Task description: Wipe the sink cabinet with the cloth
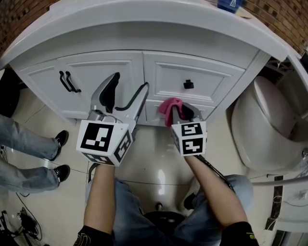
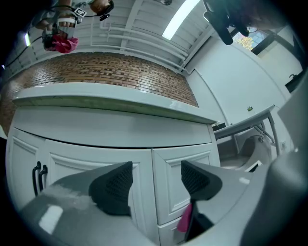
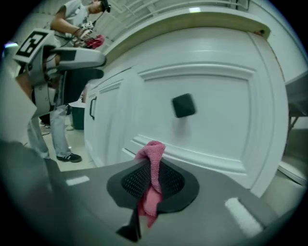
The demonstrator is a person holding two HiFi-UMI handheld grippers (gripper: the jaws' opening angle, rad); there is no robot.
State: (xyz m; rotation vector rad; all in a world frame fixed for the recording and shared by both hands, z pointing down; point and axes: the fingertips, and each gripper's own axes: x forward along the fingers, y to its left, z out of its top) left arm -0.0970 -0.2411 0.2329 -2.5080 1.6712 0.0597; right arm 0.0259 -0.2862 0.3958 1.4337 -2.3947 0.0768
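The white sink cabinet fills the upper part of the head view, with doors at left and drawers at right. My right gripper is shut on a pink cloth, which it holds against the lower drawer front under the black knob. In the right gripper view the pink cloth sticks out between the black pads, close to the white drawer panel and its knob. My left gripper stands open before the cabinet's middle, with nothing between its fingers.
A white toilet stands at the right. Another person's legs and black shoes are at the left on the tiled floor. Black door handles sit on the left door. A blue object rests on the countertop.
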